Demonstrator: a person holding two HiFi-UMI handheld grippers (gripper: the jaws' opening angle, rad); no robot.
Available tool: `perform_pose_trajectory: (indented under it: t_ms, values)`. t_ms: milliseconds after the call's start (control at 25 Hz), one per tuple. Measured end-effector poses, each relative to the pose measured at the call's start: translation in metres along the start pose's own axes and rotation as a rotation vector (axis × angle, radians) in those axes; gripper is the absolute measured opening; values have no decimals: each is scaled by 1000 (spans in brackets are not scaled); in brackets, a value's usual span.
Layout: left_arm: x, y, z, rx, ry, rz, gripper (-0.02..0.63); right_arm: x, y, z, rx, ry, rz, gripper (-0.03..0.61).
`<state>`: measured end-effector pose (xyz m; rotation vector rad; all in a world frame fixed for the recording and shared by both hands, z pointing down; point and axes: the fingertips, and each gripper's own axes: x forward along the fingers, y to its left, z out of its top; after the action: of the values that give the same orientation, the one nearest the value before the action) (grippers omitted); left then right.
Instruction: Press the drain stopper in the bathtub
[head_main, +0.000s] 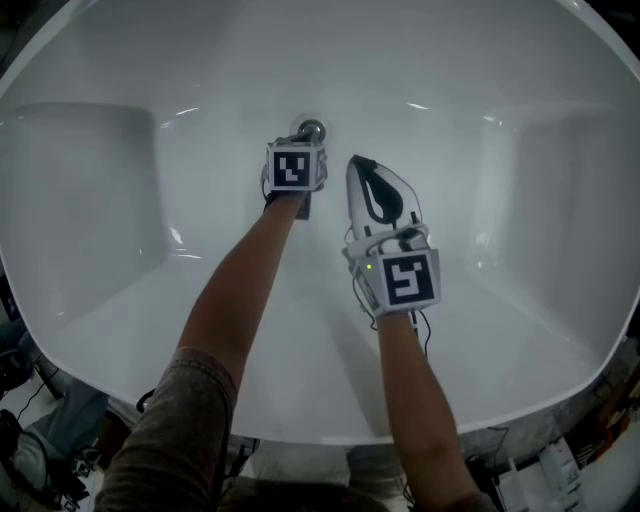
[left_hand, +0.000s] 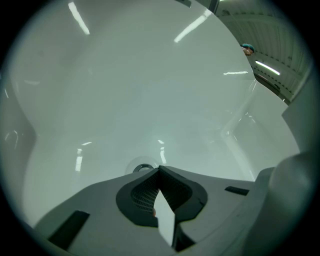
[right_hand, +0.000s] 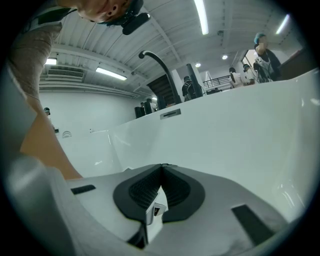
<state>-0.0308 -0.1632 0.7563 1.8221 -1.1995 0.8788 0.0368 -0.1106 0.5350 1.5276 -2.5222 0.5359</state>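
two grippers down in the bathtub (head_main: 90, 200), both with jaws pinched together on nothing. nearest me, the right gripper (head_main: 360, 168) sits aside, tilted up, parked clear i'd say. the left gripper (left_hand: 159, 171) aims its closed tip right by the drain stopper (left_hand: 142, 168), one blunt nose for pressing.

Bathtub (head_main: 90, 200) walls sloping wide, floor lying open; left gripper (head_main: 305, 137) sitting over drain stopper (head_main: 312, 129), right gripper (head_main: 359, 161) crowding just beside it.
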Motion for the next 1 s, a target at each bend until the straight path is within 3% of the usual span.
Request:
perform_pose_trajectory:
  t_ms: [560, 1000]
  values:
    - [-180, -47, 45, -12, -4, -7, 5, -76, 39, 131, 4, -14, -51, -5]
    - [-324, -89, 103, 3, -75, -37, 5, -126, 83, 216, 32, -13, -57, -5]
